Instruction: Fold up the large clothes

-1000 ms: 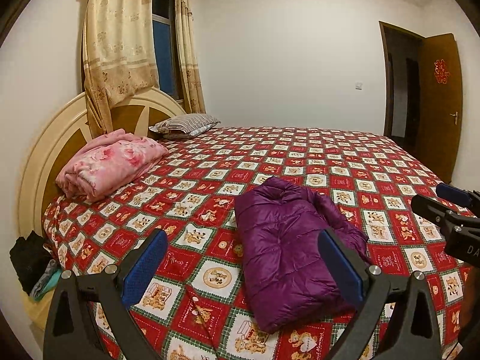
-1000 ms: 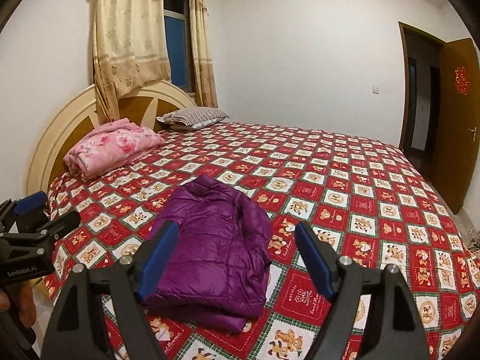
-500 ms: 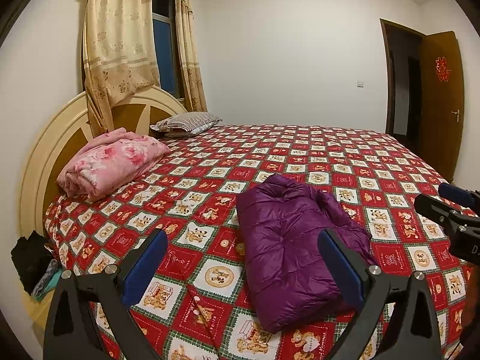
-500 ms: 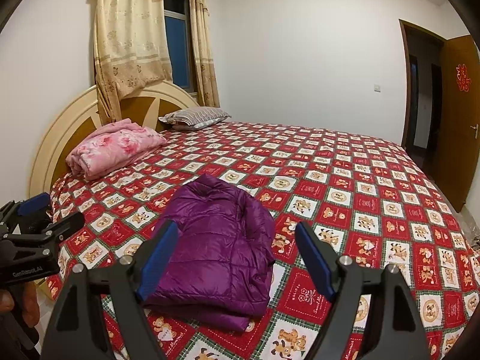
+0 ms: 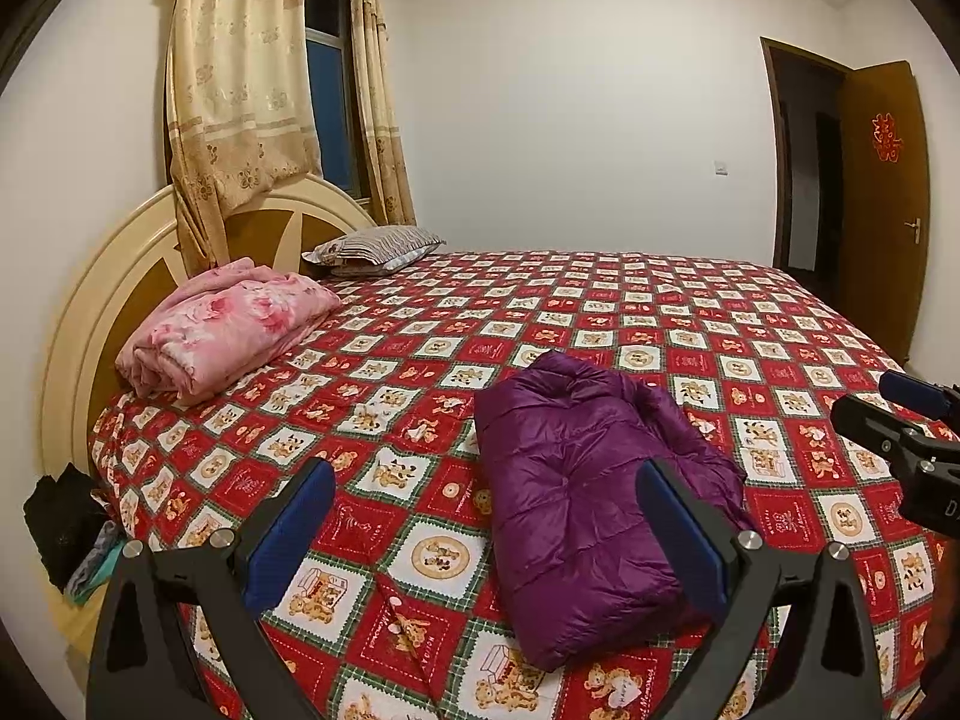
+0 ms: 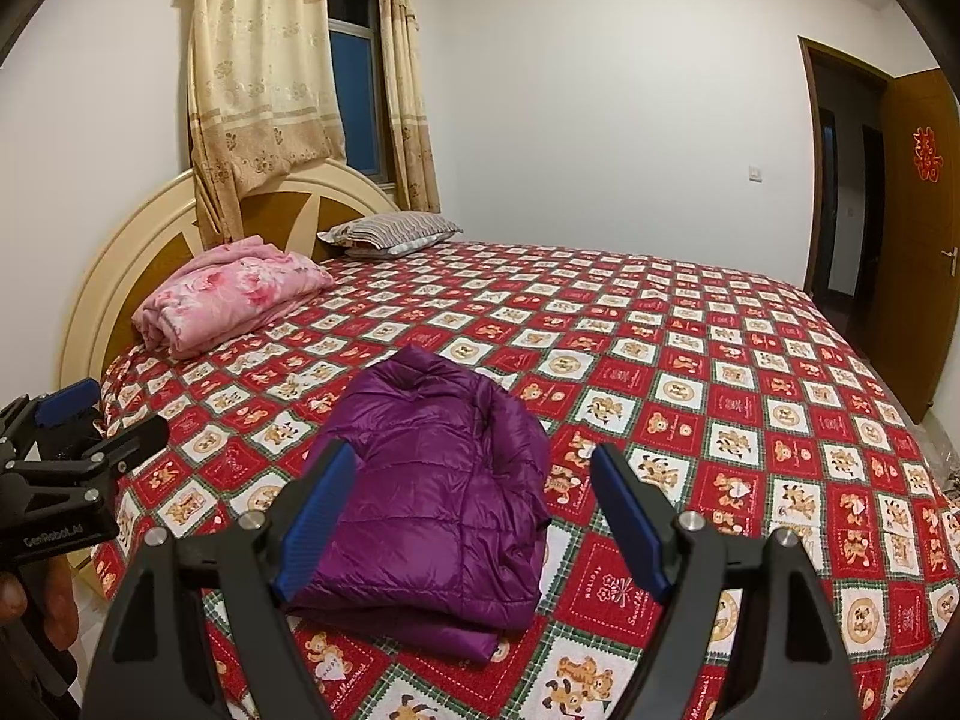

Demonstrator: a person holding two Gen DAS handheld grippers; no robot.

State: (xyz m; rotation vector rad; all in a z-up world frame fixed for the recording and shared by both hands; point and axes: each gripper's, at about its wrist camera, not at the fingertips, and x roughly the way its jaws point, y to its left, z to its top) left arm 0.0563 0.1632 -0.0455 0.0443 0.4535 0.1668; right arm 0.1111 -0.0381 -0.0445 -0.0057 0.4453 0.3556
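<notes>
A purple puffer jacket (image 5: pixel 588 492) (image 6: pixel 432 492) lies folded into a compact bundle near the front edge of the bed (image 5: pixel 600 312) (image 6: pixel 690 360). My left gripper (image 5: pixel 486 516) hovers short of the jacket, held above the bedspread, its blue-padded jaws wide apart and empty. My right gripper (image 6: pixel 474 510) also stands open and empty, with the jacket seen between its fingers but not touched. Each gripper shows at the edge of the other's view: the right gripper (image 5: pixel 894 420) at the far right, the left gripper (image 6: pixel 72 438) at the far left.
A folded pink floral blanket (image 5: pixel 228 324) and a striped pillow (image 5: pixel 378 246) lie by the headboard (image 5: pixel 90 312). Curtains (image 5: pixel 240 90) hang over the window. An open wooden door (image 5: pixel 882 204) stands at the right. Dark clothes (image 5: pixel 60 522) sit beside the bed.
</notes>
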